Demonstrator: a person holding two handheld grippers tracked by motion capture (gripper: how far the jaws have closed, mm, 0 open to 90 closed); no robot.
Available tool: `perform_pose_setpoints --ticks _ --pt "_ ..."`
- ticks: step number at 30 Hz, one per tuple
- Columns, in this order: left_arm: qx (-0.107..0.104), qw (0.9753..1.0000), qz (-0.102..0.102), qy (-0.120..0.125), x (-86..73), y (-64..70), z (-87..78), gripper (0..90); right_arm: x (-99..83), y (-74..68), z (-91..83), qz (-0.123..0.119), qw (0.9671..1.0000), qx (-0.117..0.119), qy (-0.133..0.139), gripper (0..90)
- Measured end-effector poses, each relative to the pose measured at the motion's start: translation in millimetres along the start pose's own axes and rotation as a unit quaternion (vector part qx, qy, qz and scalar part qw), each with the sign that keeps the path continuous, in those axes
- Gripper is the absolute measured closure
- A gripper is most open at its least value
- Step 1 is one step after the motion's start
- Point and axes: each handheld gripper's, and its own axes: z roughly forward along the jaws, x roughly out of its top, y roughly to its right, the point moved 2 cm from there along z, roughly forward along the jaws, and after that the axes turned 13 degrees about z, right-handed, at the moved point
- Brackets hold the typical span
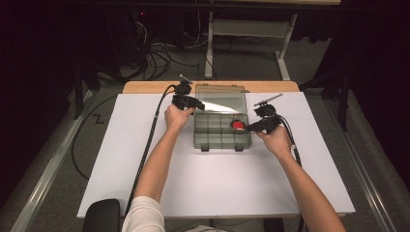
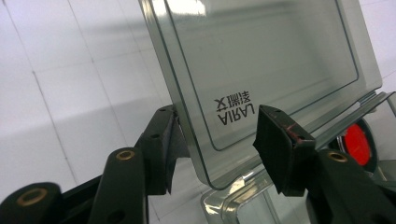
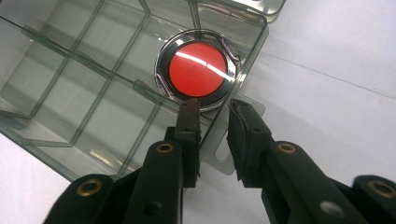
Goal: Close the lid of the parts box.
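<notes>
- Between the two tools on the white worktop (image 1: 203, 179) sits a clear compartment box (image 1: 212, 137), its lid (image 1: 220, 98) raised behind it.
- The left tool (image 1: 192, 103) is at the lid's left edge; in the left gripper view its jaws stand apart, one on each side of the lid (image 2: 261, 60), with the lid's corner between them. Whether the pads press the plastic I cannot tell.
- Printed lettering (image 2: 236, 108) on the lid reads upside down just above the left tool (image 2: 219, 140).
- The right tool (image 1: 251, 127) is at the box's right end, just beside a round red disc with a shiny metal rim (image 1: 237, 125).
- In the right gripper view the right tool (image 3: 214, 109) has its jaws a little apart, clamped on nothing; their tips straddle the box wall (image 3: 254, 51) just below the disc (image 3: 198, 70).
- The disc lies in the end compartment nearest the right tool; the compartments (image 3: 70, 70) farther from that tool look empty.
</notes>
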Motion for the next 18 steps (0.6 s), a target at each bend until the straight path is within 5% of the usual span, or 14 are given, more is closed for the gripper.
perform_pose_setpoints --ticks 18 --pt "0.02 0.9984 0.051 0.011 5.9 15.6 -21.8 53.3 3.5 -2.2 -0.5 0.002 0.9998 -0.009 -0.017 76.6"
